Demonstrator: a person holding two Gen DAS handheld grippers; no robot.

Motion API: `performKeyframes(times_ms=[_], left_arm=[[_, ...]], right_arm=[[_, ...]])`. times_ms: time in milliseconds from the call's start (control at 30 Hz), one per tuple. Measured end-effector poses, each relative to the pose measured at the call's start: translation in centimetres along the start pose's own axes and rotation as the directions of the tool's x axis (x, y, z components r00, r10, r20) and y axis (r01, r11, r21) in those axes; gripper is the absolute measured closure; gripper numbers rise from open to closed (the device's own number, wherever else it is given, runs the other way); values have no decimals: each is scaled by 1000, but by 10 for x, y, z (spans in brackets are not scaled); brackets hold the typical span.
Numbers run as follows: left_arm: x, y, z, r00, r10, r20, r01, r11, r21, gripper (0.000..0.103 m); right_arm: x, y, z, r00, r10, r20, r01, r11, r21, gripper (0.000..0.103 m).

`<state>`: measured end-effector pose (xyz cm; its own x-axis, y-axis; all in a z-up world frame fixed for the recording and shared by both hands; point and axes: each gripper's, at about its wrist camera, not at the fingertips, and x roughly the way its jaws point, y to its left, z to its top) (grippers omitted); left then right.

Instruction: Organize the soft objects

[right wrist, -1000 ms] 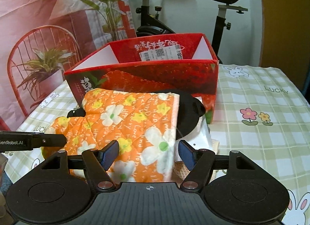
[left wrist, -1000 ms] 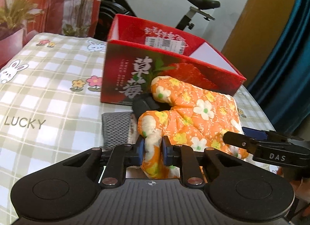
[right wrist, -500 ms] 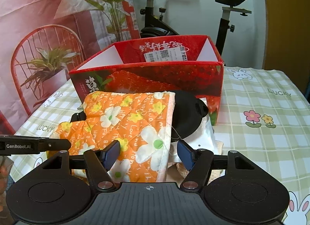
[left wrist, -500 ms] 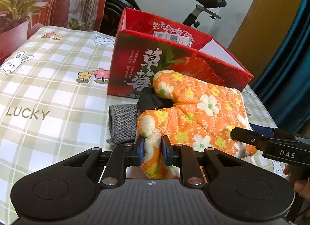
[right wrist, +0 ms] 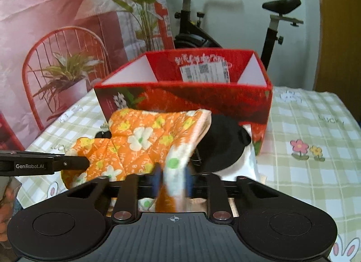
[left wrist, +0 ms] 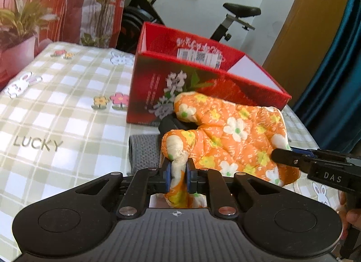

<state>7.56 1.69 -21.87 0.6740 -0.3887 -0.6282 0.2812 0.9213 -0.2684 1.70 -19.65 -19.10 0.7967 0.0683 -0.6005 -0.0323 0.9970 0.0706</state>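
In the left wrist view, the orange floral oven mitt, lying before the red box, is pinched at its thumb by the left gripper; in the right wrist view, its cuff is clamped by the right gripper.

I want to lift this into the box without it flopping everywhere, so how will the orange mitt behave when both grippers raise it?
The mitt looks quilted and soft, so it will probably sag between the left gripper and right gripper. It likely weighs little, as each pinches only a fold. The box is open-topped, so a drape should drop in.
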Motion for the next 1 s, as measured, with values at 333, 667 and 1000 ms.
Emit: performKeyframes(times_ms=[333, 667, 1000], left_arm=[[-33, -9, 24, 991, 11, 137, -17, 999, 46, 90], [-43, -21, 64, 975, -2, 223, -16, 997, 79, 90], [-31, -31, 110, 962, -16, 271, -14, 994, 109, 90]], right_arm=[[-27, 13, 28, 994, 35, 102, -29, 998, -57, 94], [-37, 11, 77, 982, 52, 180, -34, 994, -100, 94], [-18, -8, 121, 978, 60, 202, -38, 993, -114, 94]])
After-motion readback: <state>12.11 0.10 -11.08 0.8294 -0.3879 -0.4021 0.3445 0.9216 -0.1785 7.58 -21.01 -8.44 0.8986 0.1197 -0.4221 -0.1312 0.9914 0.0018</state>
